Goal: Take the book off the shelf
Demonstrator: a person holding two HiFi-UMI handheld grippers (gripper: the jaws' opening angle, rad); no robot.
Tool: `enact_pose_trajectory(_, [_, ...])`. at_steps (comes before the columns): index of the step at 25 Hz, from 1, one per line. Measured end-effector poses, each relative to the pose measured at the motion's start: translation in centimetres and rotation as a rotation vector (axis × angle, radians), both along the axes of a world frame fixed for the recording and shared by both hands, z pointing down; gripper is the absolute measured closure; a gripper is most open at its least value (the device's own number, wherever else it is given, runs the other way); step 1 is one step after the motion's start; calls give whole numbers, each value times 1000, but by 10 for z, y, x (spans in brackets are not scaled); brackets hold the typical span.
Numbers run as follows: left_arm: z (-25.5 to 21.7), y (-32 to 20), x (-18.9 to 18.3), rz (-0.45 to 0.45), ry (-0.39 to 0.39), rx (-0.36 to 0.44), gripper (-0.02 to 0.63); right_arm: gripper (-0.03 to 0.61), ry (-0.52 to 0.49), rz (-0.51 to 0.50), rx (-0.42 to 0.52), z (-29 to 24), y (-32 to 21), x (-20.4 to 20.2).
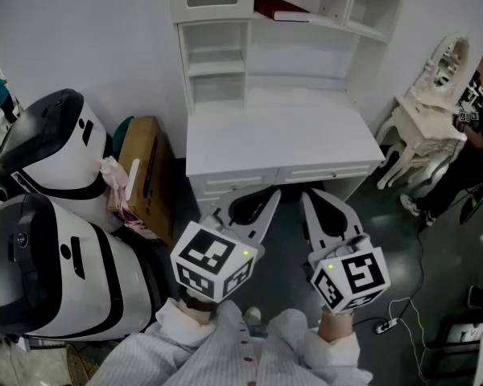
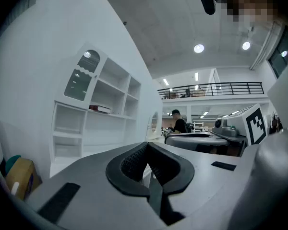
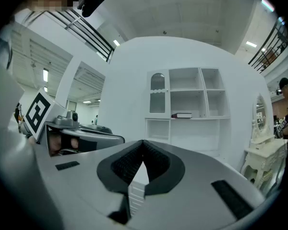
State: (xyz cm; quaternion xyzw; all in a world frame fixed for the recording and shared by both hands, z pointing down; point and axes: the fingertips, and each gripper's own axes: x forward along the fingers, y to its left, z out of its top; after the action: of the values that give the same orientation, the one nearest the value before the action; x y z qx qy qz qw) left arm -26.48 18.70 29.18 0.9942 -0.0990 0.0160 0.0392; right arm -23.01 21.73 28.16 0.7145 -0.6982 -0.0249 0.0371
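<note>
Left gripper (image 1: 253,206) and right gripper (image 1: 326,211) both closed, empty, held low before the bench (image 1: 274,139). Book (image 1: 280,10) lies flat on upper shelf (image 1: 334,22), well apart. Likely risk: unopened jaws shove it deeper; the flat-lying cover offers a poor pinch.

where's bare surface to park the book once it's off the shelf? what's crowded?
The desk top is bare edge to edge, bordered by the cubbies at its back left. The shelf beside the book is free too. Crowded: floor left of the desk, with the cardboard box and white machines.
</note>
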Motion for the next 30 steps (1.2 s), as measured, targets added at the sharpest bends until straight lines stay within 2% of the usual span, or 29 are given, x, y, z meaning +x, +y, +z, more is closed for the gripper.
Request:
enact_pose_trajectory(12, [5,12,23,1,-17,4,604,565,-9,-18,12,1,13,16])
enact_pose_trajectory(21, [9,24,35,-59,-28,7,604,565,0,-53,27,-4,30,40])
enact_pose_trajectory(30, [15,3,53,-84,-42,5,604,565,-29,-64,25,3,13,67])
